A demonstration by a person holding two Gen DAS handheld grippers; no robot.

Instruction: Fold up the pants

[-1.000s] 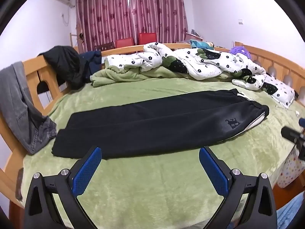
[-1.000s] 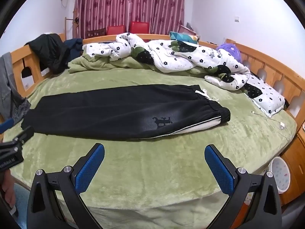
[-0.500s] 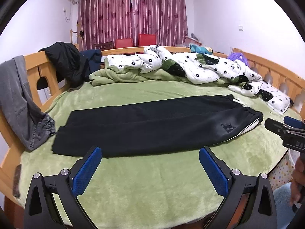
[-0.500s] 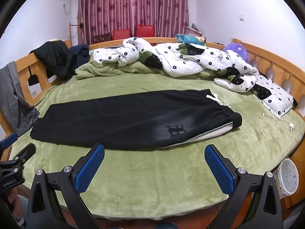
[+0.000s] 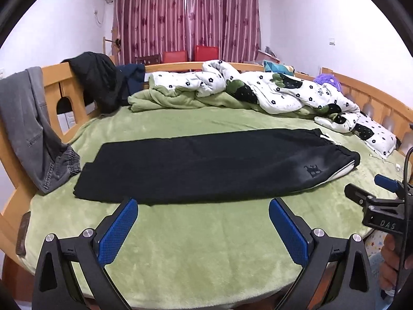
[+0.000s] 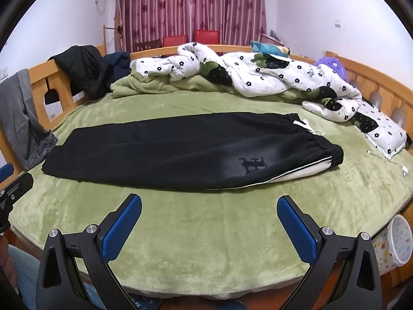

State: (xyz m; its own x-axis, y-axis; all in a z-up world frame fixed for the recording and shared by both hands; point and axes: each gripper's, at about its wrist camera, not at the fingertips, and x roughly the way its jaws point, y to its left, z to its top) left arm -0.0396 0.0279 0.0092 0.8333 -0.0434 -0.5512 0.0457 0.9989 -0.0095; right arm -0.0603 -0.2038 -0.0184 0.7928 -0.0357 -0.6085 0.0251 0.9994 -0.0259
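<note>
Black pants (image 5: 214, 165) lie flat on the green bed blanket (image 5: 206, 235), folded lengthwise, leg on leg. The waistband with a white drawstring is at the right, the cuffs at the left. They also show in the right wrist view (image 6: 185, 149). My left gripper (image 5: 202, 206) is open and empty, held back from the near edge of the pants. My right gripper (image 6: 209, 204) is open and empty, also short of the pants; it shows at the right edge of the left wrist view (image 5: 382, 204).
A crumpled white flowered quilt (image 5: 258, 90) and green blanket lie at the back of the bed. Grey jeans (image 5: 28, 129) and a black jacket (image 5: 98, 82) hang on the wooden bed frame (image 5: 54, 82) at left. A white bin (image 6: 397, 242) stands at the lower right.
Both grippers have pulled back and risen from the bed, so the pants look farther away. The pants have not moved. Both grippers stay open.
</note>
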